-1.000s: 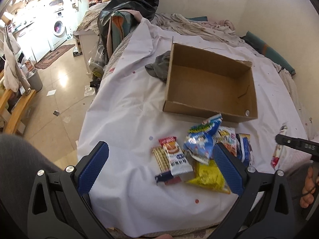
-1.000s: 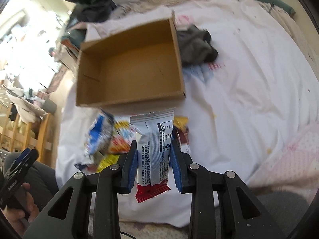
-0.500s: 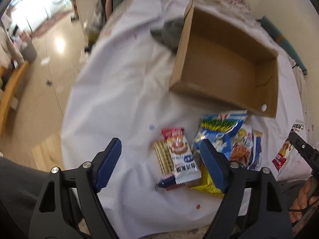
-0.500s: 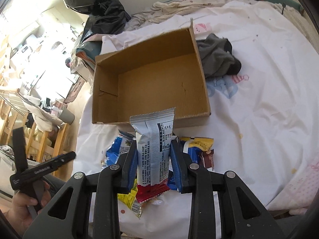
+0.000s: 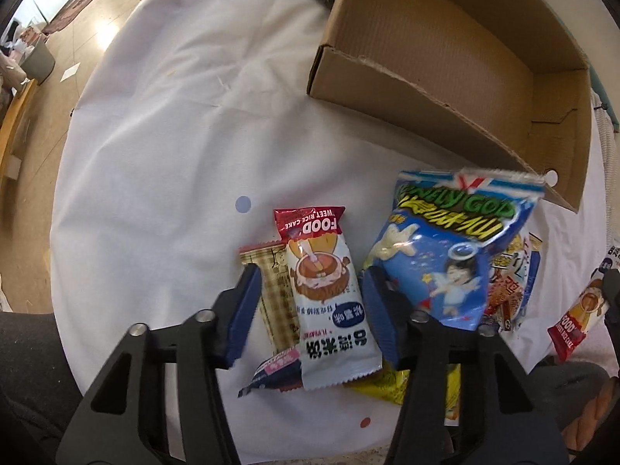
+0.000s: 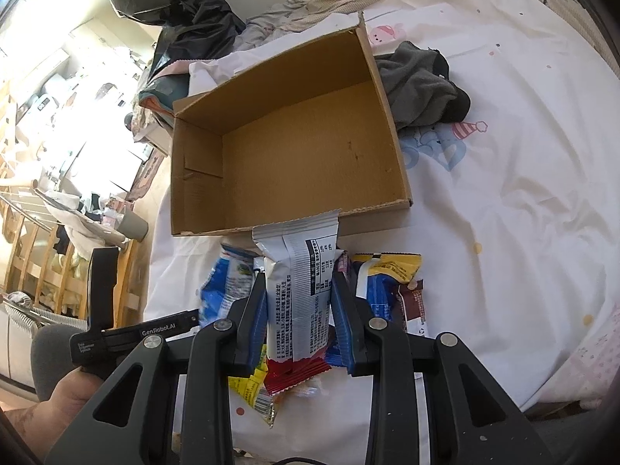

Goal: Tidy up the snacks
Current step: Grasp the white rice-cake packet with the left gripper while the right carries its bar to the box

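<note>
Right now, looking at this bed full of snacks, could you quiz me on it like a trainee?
1. True or false: the cardboard box already holds snacks.
2. What does the right gripper hold?
3. What lies between the left gripper pads? A) rice cake packet B) grey cloth

Key:
1. False; it is empty.
2. A white and red snack packet.
3. A, the rice cake packet; the jaws have just been closing, and I cannot tell whether the pads press it.

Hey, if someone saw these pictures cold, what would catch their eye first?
Probably the open cardboard box on the white bedsheet, with nothing visible inside. Just in front lies a colourful snack pile, the blue chip bag on top. The right hand-held gripper pinches a rice cake packet.
</note>
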A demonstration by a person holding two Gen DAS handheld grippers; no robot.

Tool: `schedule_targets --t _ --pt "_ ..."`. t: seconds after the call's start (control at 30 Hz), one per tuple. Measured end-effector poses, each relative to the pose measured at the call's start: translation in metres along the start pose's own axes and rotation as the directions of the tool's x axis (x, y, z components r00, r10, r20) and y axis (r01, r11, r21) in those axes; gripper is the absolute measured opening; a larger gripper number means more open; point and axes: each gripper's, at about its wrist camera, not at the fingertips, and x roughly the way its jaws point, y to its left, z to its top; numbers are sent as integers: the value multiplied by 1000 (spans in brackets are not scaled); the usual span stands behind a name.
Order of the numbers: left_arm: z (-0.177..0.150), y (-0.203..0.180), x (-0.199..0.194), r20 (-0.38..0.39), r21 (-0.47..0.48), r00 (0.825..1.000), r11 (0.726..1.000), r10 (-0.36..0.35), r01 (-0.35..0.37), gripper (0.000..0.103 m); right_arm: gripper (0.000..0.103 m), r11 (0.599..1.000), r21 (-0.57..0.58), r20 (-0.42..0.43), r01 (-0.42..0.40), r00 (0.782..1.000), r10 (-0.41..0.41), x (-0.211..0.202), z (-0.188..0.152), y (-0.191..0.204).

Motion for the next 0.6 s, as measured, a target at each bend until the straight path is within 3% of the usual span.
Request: schedule_targets --t 0.13,0.33,0.47,0.6 --pt "-1 -3 10 -34 20 999 1000 2 -1 30 33 1000 13 -9 2 1000 -2 2 1 -2" --pt "-5 2 -1 -4 22 1000 1000 -15 15 28 33 1000 15 -14 0 1000 0 4 2 -1" --pt "-8 7 -33 92 25 996 1000 -1 -1 28 33 999 27 21 -41 999 40 -4 4 -3" --pt "4 4 -69 209 42 978 999 -1 -8 28 33 997 38 54 -67 996 64 -10 10 -4"
